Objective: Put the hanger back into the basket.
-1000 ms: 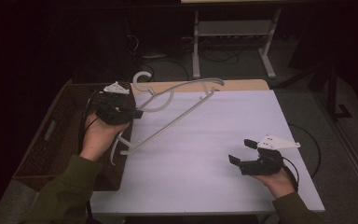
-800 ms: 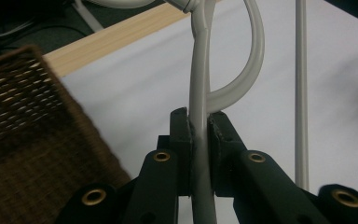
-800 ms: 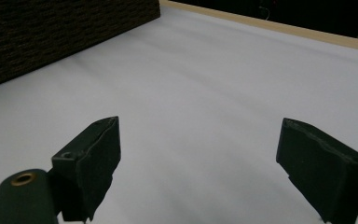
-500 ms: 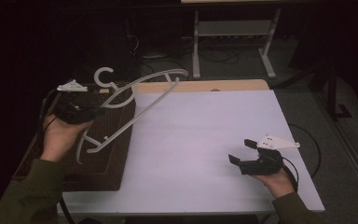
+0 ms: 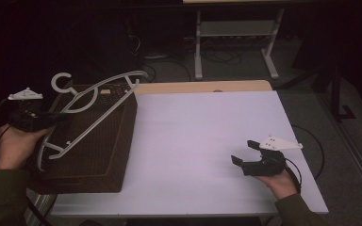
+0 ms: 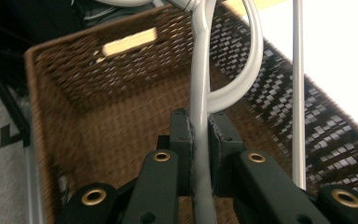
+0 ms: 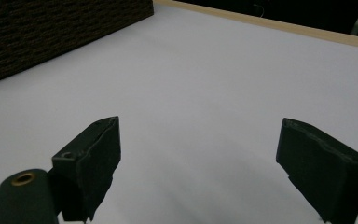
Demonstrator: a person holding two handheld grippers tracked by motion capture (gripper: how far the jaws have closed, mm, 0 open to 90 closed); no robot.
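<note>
Left hand-held gripper (image 5: 52,117), clamped on grey hanger (image 5: 92,110), held it lengthwise above wicker basket (image 5: 99,160); right hand-held gripper (image 5: 245,153), jaws apart, sat well away.

We saw a smooth, pale grey hanger (image 6: 199,70) with a soft sheen, plastic by its look, pinched between the matt black pads (image 6: 182,140) of the left gripper (image 6: 199,154). Below those fingers lay a brown woven wicker basket (image 5: 99,155), rough and coarse in weave. Beyond the right gripper's (image 7: 209,154) dull black, smooth fingers (image 7: 95,154) spread a matt white tabletop (image 7: 214,84) edged in light wood.
</note>
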